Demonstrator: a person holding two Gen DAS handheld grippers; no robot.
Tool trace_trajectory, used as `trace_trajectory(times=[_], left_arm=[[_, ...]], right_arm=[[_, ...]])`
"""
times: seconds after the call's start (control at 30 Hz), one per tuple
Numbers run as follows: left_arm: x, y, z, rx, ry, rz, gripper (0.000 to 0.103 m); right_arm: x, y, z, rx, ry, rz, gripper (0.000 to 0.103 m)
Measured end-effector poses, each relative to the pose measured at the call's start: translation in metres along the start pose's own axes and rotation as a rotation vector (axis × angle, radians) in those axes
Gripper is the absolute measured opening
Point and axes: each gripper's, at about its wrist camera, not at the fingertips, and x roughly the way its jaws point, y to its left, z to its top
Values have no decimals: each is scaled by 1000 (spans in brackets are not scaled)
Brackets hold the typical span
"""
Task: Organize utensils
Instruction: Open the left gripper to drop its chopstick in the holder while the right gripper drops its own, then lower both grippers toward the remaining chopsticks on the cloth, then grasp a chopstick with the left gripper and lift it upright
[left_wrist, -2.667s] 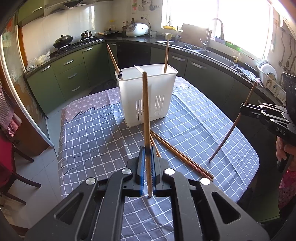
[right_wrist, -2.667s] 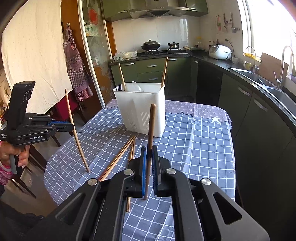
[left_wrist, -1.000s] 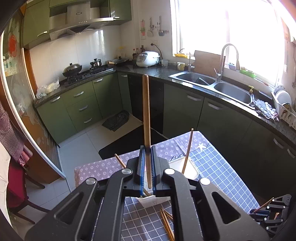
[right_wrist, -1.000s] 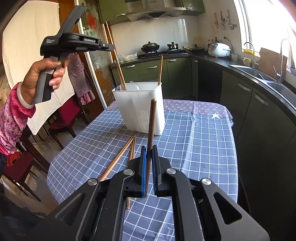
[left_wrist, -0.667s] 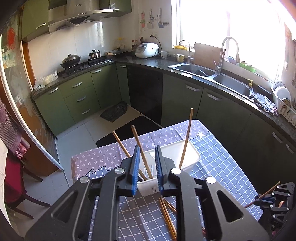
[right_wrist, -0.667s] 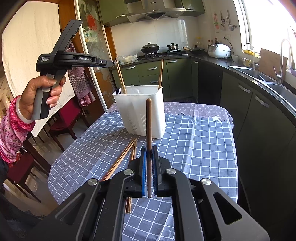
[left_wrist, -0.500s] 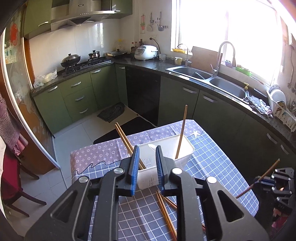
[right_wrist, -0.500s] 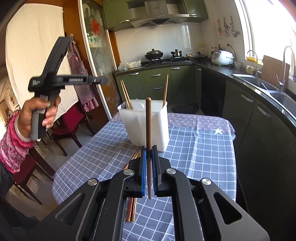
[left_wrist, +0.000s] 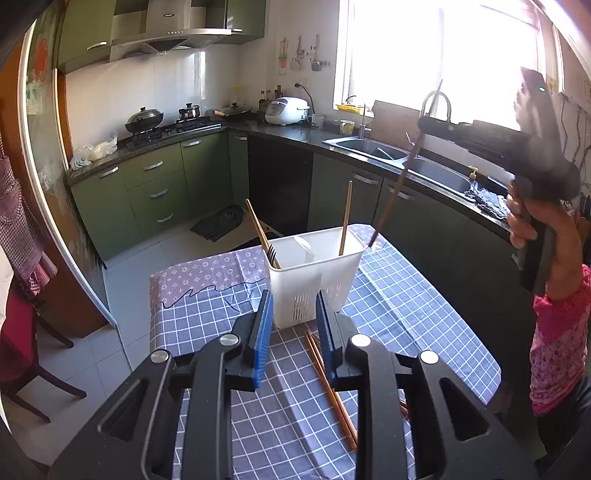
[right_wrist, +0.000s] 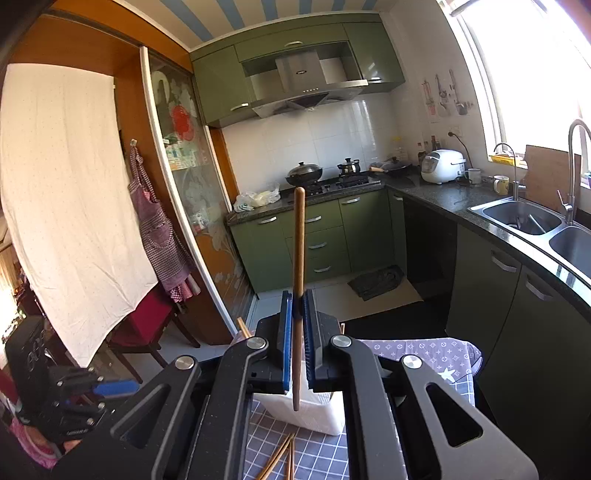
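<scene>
While raised: right gripper (right_wrist: 295, 347), jaws clamped on one chopstick (right_wrist: 298, 258).
Left gripper (left_wrist: 294, 325): jaws opening, nothing between.
Utensil holder (left_wrist: 314, 273): on checked counter (left_wrist: 406, 314).
Loose chopsticks (left_wrist: 328, 384): beside holder.

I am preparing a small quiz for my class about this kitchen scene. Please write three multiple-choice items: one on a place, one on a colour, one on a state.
1. Where do the loose chopsticks lie?
A. in the sink
B. on the checked cloth, in front of the holder
C. on the stove

2. What colour is the holder?
A. green
B. red
C. white

3. In what state are the right tongs?
A. shut on a chopstick
B. open and empty
C. shut on a fork

Answers:
1 B, since they lie flat on the cloth just before the holder.
2 C, since its walls are plain white.
3 A, since the tongs clamp one upright wooden chopstick.
</scene>
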Motion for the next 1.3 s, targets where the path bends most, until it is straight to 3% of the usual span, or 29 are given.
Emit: trace_trajectory(times=[0.07,0.2,0.37,0.5,0.63,0.77,0.83,1.03,1.17,1.3], left_arm=[[-2,2,-7,-5,9,3,26],[-5,7,-18,-24,15,9,41],[5,13,-24,-34,41,8,42],[16,12,-28,-33,67,7,42],[35,9,-31,-31,106,-5,42],[71,1,-42,-27,186,-14,42],[93,-3,-49,-34,247,-24,42],[161,-11,-74,-82,433,-61,41],[198,-12,-90,-126,539,-65,30],[223,-14,-99,-157,607,-68,25]], right_arm=[[21,-4,4,13,22,-18,7],[64,-12,-6,30,86,-52,7],[105,-10,-38,6,184,-69,7],[105,-1,-49,-39,184,-86,13],[75,9,-55,-66,138,-71,14],[46,13,-80,-109,176,-62,14],[42,10,-102,-128,234,-71,21],[44,-17,-163,-119,370,-115,22],[48,-40,-188,-84,425,-124,22],[53,-52,-200,-76,455,-123,22]])
